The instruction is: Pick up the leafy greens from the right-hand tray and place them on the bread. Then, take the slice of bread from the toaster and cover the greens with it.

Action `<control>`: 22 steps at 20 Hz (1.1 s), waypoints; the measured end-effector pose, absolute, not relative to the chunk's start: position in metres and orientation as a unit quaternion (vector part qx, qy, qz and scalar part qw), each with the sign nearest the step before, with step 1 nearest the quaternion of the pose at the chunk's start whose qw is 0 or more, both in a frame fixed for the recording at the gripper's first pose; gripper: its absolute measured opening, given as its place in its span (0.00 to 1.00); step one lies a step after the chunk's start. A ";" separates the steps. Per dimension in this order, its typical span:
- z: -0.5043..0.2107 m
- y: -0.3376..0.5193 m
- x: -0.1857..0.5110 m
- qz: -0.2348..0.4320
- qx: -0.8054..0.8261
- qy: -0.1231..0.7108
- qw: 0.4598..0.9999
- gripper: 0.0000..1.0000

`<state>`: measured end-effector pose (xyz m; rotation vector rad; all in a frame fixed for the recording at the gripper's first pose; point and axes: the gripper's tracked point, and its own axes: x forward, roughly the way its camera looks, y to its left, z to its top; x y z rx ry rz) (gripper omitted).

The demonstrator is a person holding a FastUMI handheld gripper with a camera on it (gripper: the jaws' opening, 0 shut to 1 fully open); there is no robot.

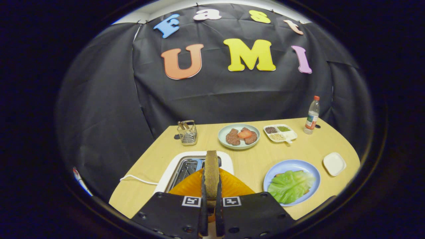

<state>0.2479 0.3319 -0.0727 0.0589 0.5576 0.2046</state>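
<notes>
Gripper view: hand-held gripper (pixel 210 196) w/ bread slice (pixel 211 172) above toaster (pixel 186 167), wooden table (pixel 252 162).

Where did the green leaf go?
The green leaf lies on bread on the blue plate, ahead and right of the gripper, near the small white dish.

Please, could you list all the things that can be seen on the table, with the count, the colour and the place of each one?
slice of bread: one, brown, upright between the fingers, above the toaster
toaster: one, white, just ahead of the fingers
blue plate: one, right of the toaster, holding leafy greens over bread
grey plate: one, beyond the toaster, with two brown patties and a red slice
divided tray: one, white, right of the grey plate
bottle: one, clear, red cap, far right
small dish: one, white, right of the blue plate
wire holder: one, left of the grey plate
gripper: one, shut on the slice of bread
</notes>
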 end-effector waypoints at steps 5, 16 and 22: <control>-0.058 0.329 0.251 0.111 0.044 0.267 0.956 0.01; 0.035 0.295 0.248 0.133 0.101 0.185 0.969 0.01; 0.058 0.244 0.244 0.118 0.095 0.147 0.977 0.00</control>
